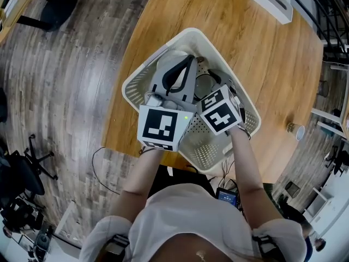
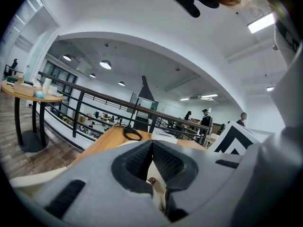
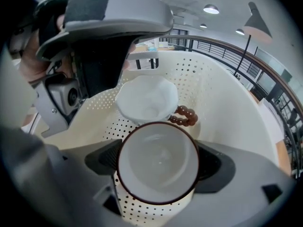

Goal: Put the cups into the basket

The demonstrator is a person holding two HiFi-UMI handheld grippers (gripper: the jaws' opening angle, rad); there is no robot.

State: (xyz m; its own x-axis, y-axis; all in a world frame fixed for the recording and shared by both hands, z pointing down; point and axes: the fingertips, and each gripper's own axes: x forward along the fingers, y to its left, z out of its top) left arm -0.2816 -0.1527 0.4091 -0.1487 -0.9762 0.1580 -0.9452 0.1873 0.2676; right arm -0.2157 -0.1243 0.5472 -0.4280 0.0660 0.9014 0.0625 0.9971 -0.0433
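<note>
— What's closest on your screen?

— My right gripper (image 3: pixel 158 163). Its jaws are clamped on either side of a white cup with a dark brown rim (image 3: pixel 158 148). The cup's mouth faces the camera and it hangs inside the basket (image 3: pixel 227 103), over the perforated floor.

— Anything already in there?

— Yes. Just past the held cup, a second white cup (image 3: pixel 147 100) lies on the basket floor, with a brown beaded handle (image 3: pixel 184 118) sticking out to its right. The two cups are near each other, but I can't tell whether they touch.

— And your left?

— The left gripper (image 2: pixel 152 156) is over the basket too, beside the right one. Its pads are pressed together at the tips. A small reddish-brown bead shows in the gap beneath them; I can't tell what it belongs to.

— Where's the basket sitting?

— On a wooden table (image 1: pixel 262 59), near my edge of it. Far off, through the left gripper view, I see a dark railing (image 2: pixel 94 98) and a few people standing.
</note>
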